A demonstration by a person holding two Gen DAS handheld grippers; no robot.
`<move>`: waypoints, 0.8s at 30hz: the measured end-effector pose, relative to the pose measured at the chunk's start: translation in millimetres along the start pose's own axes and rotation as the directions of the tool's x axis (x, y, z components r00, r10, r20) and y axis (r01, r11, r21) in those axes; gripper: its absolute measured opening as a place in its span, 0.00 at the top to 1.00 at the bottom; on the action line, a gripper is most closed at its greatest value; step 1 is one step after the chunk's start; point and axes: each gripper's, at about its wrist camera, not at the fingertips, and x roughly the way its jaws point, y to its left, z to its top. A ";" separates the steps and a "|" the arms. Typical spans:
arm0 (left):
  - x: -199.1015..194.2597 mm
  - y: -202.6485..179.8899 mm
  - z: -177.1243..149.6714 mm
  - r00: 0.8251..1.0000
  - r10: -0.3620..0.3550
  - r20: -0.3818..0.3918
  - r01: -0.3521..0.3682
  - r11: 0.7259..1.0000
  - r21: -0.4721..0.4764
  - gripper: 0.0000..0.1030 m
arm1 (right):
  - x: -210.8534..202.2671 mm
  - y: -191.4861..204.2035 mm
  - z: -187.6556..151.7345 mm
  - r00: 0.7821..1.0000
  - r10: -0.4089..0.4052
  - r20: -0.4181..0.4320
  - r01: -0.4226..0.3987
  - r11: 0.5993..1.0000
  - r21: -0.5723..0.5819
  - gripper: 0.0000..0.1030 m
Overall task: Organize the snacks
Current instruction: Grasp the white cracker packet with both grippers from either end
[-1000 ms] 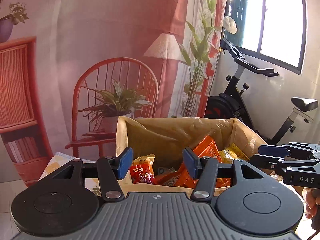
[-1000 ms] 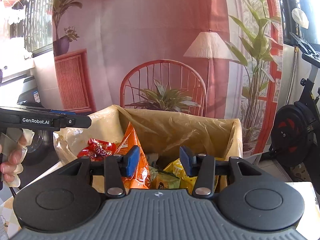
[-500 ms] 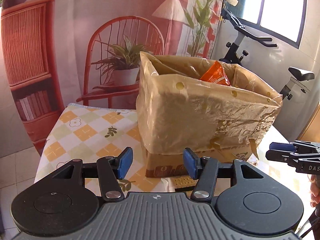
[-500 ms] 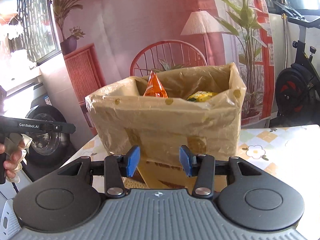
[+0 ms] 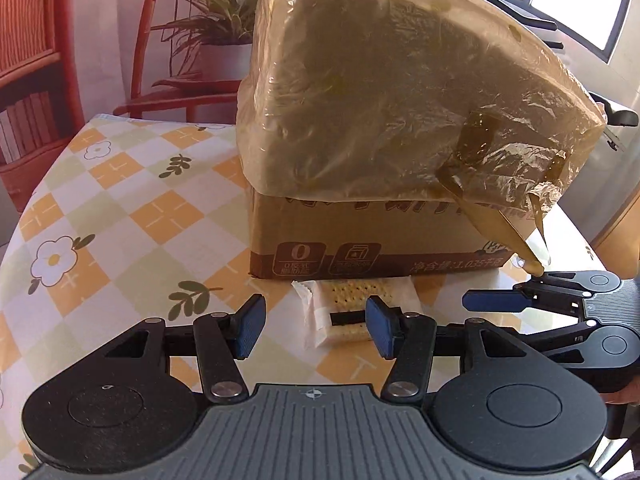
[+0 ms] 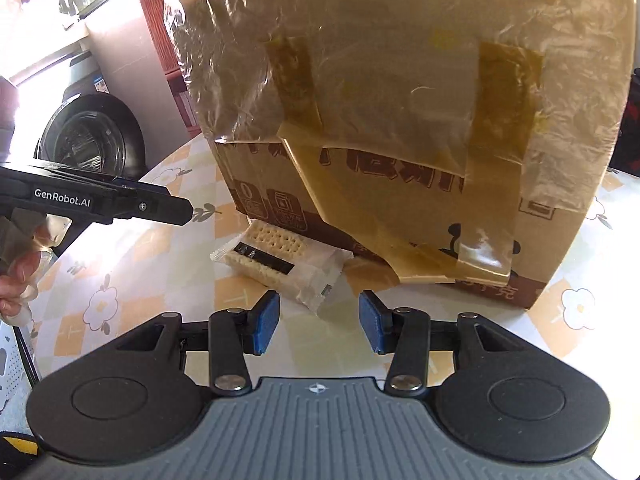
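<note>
Cracker packet [image 5: 354, 312] lies flat on the checked worktop [image 5: 120, 216], low centre of both views, touching the foot of the plastic-lined cardboard box [image 5: 372, 240]. Its long axis runs along the box front. The left gripper [image 5: 316, 326] hangs spread and empty with the packet showing between its pads; the right gripper [image 6: 318, 322], also spread and empty, sits just short of the packet's near end. Judged nearer: left.

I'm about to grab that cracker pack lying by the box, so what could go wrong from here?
The cracker pack lies flat against the cardboard box: a tool finger could jam on the box. Both open tools, left tool and right tool, aim at it and might collide. Squeezing could crush crackers.
</note>
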 end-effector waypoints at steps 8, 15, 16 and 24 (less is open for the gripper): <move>38.4 1.5 -0.6 0.999 -0.026 -0.038 0.023 0.997 -0.075 0.45 | 34.4 7.9 11.6 0.999 0.011 -0.032 -0.015 0.992 -0.126 0.44; 56.1 -3.9 -3.3 0.995 -0.064 -0.072 0.058 0.995 -0.084 0.45 | 48.4 4.6 11.0 0.997 0.028 -0.070 -0.036 0.992 -0.124 0.43; 56.5 -5.8 -3.7 0.995 -0.065 -0.072 0.059 0.995 -0.076 0.45 | 47.9 4.5 10.2 0.998 0.030 -0.064 -0.037 0.992 -0.116 0.42; 46.0 -24.7 -21.4 0.996 -0.072 -0.053 0.070 0.997 -0.038 0.50 | 39.2 9.4 -0.4 0.998 0.024 -0.053 -0.029 0.993 -0.112 0.45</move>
